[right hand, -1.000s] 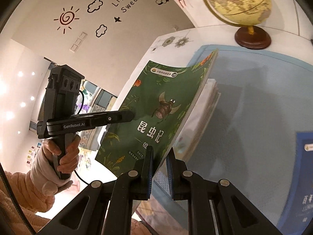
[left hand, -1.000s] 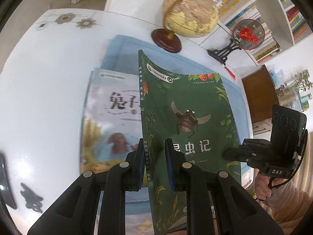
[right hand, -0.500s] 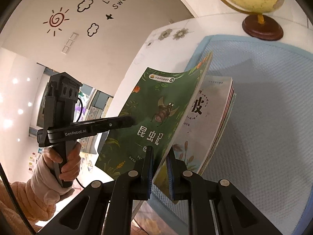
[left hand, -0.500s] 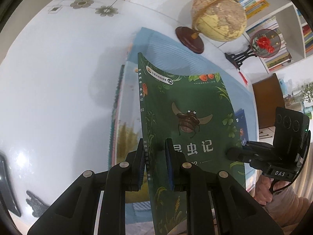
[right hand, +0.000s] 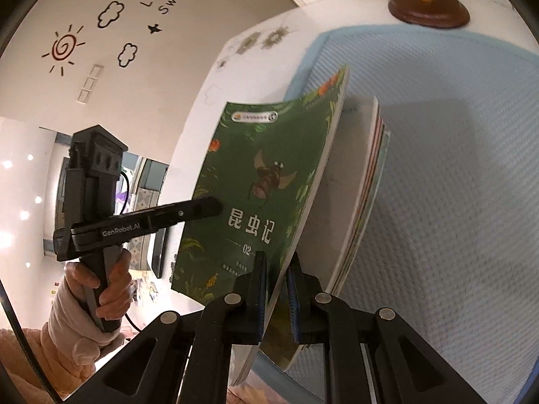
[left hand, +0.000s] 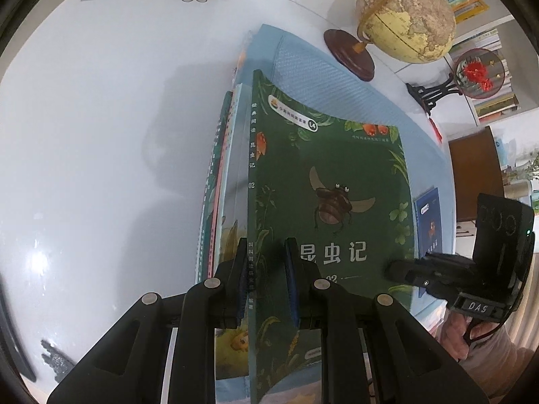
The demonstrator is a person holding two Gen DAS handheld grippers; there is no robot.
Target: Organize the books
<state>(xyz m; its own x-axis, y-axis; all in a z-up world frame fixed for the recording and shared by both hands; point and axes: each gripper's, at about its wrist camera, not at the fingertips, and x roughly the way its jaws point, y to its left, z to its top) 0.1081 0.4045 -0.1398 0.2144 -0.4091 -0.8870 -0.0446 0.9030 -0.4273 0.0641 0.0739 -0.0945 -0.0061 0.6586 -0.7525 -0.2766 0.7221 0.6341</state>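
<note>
1. Evidently a light, floppy thing, the green insect paperback (left hand: pixel 330 181): thin soft cover, bowing between the two grips in the right wrist view, so likely to sag or curl if held by one corner alone.
2. Glossy cover, probably slick under hard pads; safest taken at the stiff bound side or by a full bite over cover and pages together, never by the cover sheet alone.
3. On the left, the left claw (left hand: pixel 264 271) closed on the spine edge near the book's lower end, pads on either face.
4. Beneath and just left of it, a small stack of picture books (left hand: pixel 220 181) lying flat on the blue textured mat (left hand: pixel 313 67), spines in teal, pink and white; the mat itself on the white glossy table (left hand: pixel 101 134).
5. In the middle, the green paperback held slanted above that stack, not yet laid flat: dark green cover with leaves, orange flowers, a brown winged beetle, white Chinese title and "02".
6. On the right, the right claw (right hand: pixel 277 289) clamped on the book's fore-edge near the lower corner, cover and pages between the pads.
7. Further right, a blue book (left hand: pixel 429 222) flat on the mat, apart from the stack.
8. Beyond, at the table's far edge, a globe (left hand: pixel 407 17) on a wooden base.
</note>
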